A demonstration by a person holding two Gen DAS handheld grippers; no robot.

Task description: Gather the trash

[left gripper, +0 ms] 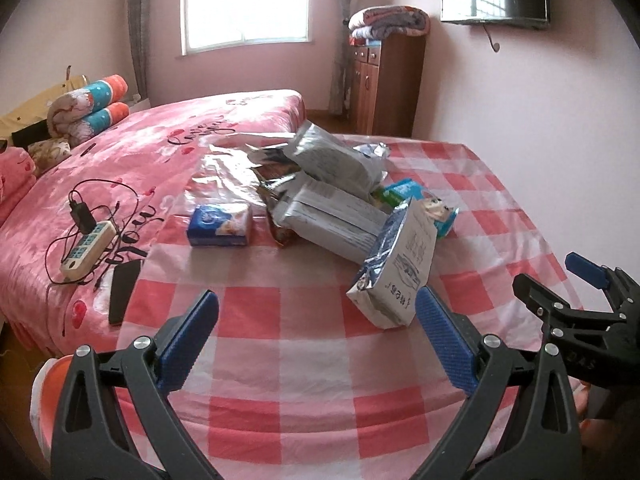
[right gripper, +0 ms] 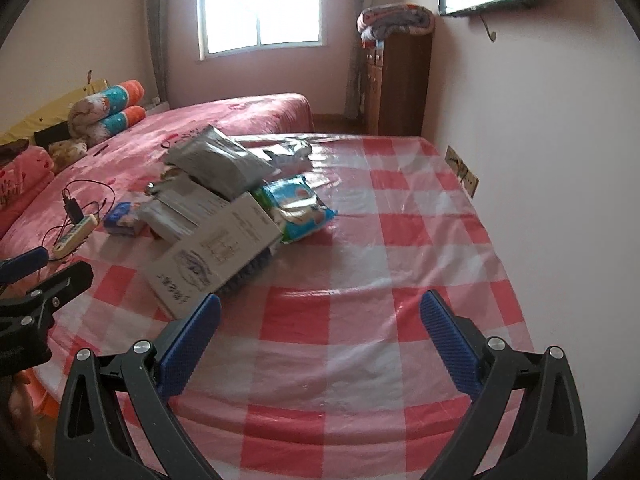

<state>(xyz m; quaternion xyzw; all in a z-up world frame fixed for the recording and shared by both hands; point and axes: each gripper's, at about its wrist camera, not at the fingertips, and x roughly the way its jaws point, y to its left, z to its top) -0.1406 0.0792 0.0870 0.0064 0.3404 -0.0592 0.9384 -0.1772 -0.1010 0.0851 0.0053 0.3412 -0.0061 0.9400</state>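
Lying heaped near the middle of the red-and-white checked plastic cloth (left gripper: 304,344) is a pile of torn grey, silver and blue packaging trash (left gripper: 340,196), with a white-and-blue paper bag (left gripper: 394,268) leaning at its near edge. Just left of the pile a blue tissue packet (left gripper: 220,225) is seen. A white power strip with black cables (left gripper: 86,246) rests on the pink bedspread (left gripper: 132,148) beyond. The left gripper (left gripper: 316,320) and right gripper (right gripper: 320,322) are held wide apart above the cloth, nothing between their jaws.

Wrappers (left gripper: 332,196) on tablecloth (left gripper: 280,344), bed (left gripper: 160,152) behind
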